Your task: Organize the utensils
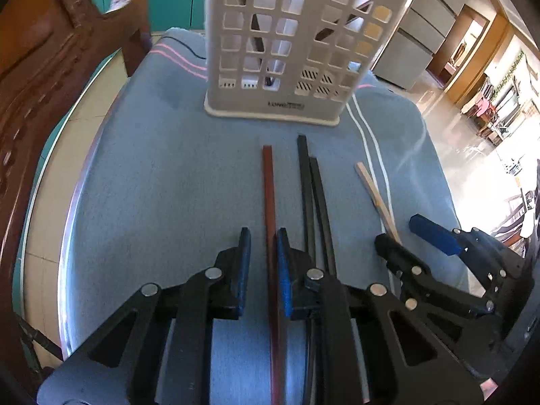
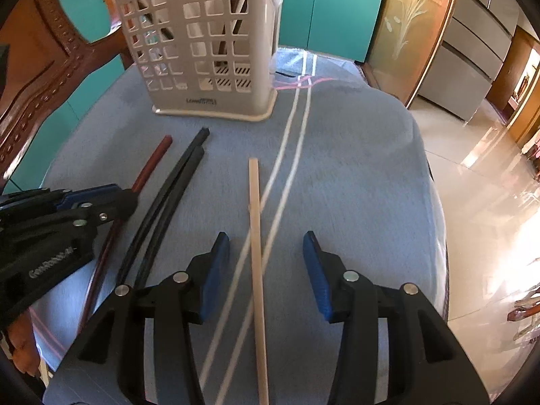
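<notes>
A white slotted utensil holder stands upright at the far side of a blue cloth, with dark sticks showing through its grid. A red-brown chopstick lies on the cloth between the fingers of my left gripper, close to the right pad, with a gap at the left pad. Two black chopsticks lie just right of it. A pale wooden chopstick lies between the wide-apart fingers of my right gripper, untouched.
The blue cloth with white stripes covers a round table; its edge drops off at the right to a shiny floor. A carved wooden chair stands at the left. The two grippers sit side by side.
</notes>
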`<state>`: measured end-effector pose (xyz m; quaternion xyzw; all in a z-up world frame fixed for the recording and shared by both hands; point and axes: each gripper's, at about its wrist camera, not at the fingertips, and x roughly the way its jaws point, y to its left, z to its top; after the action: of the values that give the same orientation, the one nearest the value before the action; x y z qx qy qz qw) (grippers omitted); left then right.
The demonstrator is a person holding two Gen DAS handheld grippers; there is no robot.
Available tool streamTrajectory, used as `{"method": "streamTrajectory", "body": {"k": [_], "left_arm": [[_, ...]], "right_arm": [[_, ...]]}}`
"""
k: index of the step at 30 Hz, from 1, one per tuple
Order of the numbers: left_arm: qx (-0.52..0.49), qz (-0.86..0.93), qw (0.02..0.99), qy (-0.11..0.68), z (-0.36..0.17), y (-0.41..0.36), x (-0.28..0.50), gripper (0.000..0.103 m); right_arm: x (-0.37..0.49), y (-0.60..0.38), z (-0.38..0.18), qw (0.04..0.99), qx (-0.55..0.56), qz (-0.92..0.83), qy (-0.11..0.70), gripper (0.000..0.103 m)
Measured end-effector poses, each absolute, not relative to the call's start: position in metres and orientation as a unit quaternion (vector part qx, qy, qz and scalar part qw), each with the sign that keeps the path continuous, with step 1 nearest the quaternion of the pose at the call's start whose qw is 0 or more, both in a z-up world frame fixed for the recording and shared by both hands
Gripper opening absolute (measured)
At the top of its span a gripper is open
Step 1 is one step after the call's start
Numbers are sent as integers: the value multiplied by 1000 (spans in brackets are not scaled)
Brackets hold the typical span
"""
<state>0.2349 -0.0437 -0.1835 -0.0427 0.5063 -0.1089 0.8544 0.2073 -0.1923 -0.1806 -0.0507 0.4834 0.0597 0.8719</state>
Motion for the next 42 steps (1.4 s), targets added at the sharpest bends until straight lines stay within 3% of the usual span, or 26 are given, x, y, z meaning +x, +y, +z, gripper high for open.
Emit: {"method": "streamTrajectory", "body": {"k": [2, 4, 6, 8, 11, 18, 30, 42], "left_arm": [[-23, -101, 856, 507, -184, -49, 245, 18], [-4, -90, 858, 505, -183, -55, 252, 18], [16, -83, 859, 506, -183, -61, 254, 18], [26, -80, 859, 506, -183, -65, 254, 16], [23, -82, 859, 505, -182, -64, 251, 8], [-10, -96, 873, 478, -157, -48, 230, 7], [-46, -155, 928, 335, -14, -23, 164, 7], [-57, -102, 975, 191, 114, -15, 212, 7]], "right_arm": [[215, -191, -181, 873, -47, 57, 482, 46], [218, -188, -181, 874, -52, 61, 480, 40], [218, -188, -180, 872, -44, 73, 482, 19], [218, -189, -179, 870, -40, 83, 485, 7], [214, -194, -178, 869, -20, 99, 484, 6], [189, -212, -131, 897, -7, 116, 426, 6], [139, -232, -17, 939, 3, 157, 306, 7], [182, -226, 108, 978, 69, 153, 123, 7]]}}
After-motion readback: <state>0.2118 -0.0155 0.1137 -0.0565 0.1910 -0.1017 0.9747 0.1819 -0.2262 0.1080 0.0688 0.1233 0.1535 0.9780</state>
